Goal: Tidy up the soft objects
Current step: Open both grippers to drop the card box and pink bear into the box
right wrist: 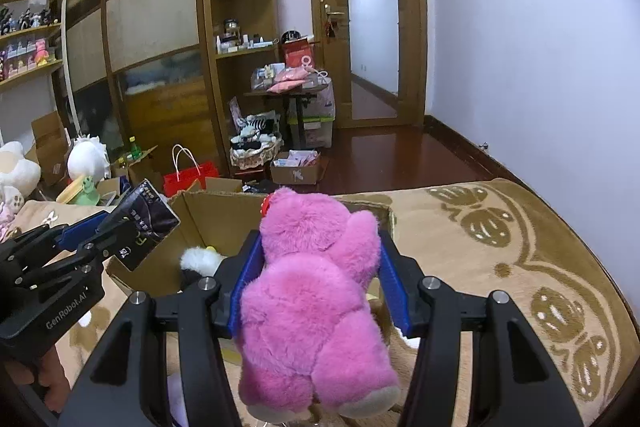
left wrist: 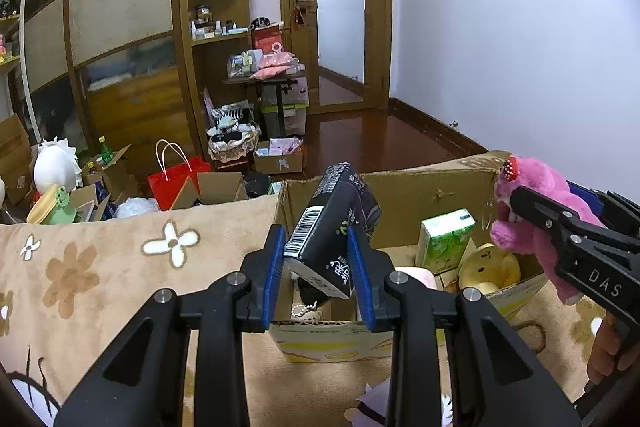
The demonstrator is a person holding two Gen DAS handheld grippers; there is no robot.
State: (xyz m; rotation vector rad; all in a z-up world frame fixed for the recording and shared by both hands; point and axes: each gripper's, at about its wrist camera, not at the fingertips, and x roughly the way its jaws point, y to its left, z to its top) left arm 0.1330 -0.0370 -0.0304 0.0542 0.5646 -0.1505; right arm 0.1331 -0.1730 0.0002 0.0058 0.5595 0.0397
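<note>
My left gripper [left wrist: 318, 239] is shut on a black tissue pack [left wrist: 334, 227] with a barcode, held tilted above the open cardboard box [left wrist: 400, 187]. The right gripper [right wrist: 320, 255] is shut on a pink plush bear [right wrist: 312, 291], hanging over the box's right side; from the left wrist view the bear [left wrist: 532, 223] shows at the right. From the right wrist view the black pack [right wrist: 146, 223] and left gripper [right wrist: 92, 231] sit at the left. Inside the box lie a green tissue pack [left wrist: 444, 239], a yellow plush [left wrist: 488, 267] and a white-and-black plush [right wrist: 200, 261].
The box rests on a beige flower-patterned blanket [left wrist: 120, 267]. Beyond the bed lie a red paper bag [left wrist: 176, 179], smaller cardboard boxes [left wrist: 280, 161], a white plush [left wrist: 54, 165] and a wooden wardrobe [left wrist: 120, 27]. A door [left wrist: 340, 7] stands at the back.
</note>
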